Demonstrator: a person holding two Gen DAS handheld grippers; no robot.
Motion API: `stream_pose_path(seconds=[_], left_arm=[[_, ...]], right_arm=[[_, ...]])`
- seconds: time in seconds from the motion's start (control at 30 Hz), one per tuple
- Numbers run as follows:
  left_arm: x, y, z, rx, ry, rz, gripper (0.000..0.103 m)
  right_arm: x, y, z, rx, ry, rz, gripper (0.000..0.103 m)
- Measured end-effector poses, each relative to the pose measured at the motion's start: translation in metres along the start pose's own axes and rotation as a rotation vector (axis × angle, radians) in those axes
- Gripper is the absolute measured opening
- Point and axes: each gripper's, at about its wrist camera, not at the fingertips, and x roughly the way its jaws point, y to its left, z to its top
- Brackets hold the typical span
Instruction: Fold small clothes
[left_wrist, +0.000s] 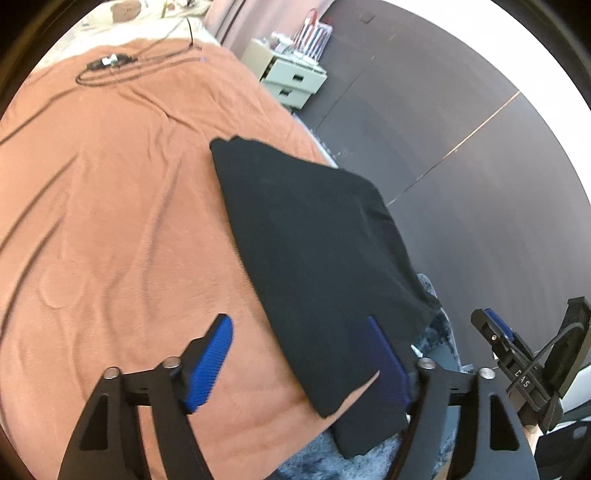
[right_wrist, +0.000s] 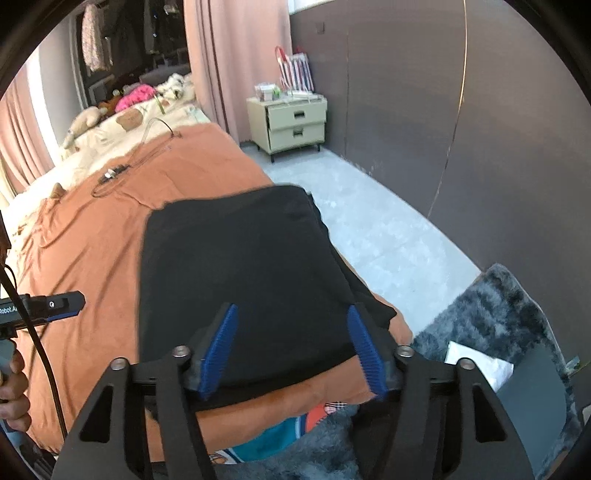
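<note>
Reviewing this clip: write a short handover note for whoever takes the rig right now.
Left claw: open, holding nothing.
Right claw: open, holding nothing, above the near edge of the garment.
Black garment: lies folded into a flat rectangle at the corner of the orange bedspread, one edge hanging past the side of the bed.
Done: it looks folded.
Left: perhaps tidy the overhanging edge; no other unfolded clothes are in view.
</note>
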Motion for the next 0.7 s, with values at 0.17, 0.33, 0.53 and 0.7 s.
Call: stream_pose_path(seconds=[0.17,0.33,0.53,0.7], left_arm=[[-0.044,0.008,-0.009,0.03,-0.054,0.011,0.089],[-0.082,0.016,-0.022,0.072,-0.12,0.056,0.101],[-0.125,0.027,-0.042,0.1,-0.174,0.085,0.102],[-0.159,0.029,-0.059,0.124,-0.23,0.096,0.102]], right_arm=[[-0.034,0.021,-0.003,-0.025,-0.058,0.02,0.081],[-0.063,0.034,-0.019,-0.039,-0.108,0.022,0.103],[-0.091,0.053,-0.046,-0.048,-0.171,0.021,0.103],[-0.096,0.074,-0.093,-0.062,-0.208,0.023,0.103]])
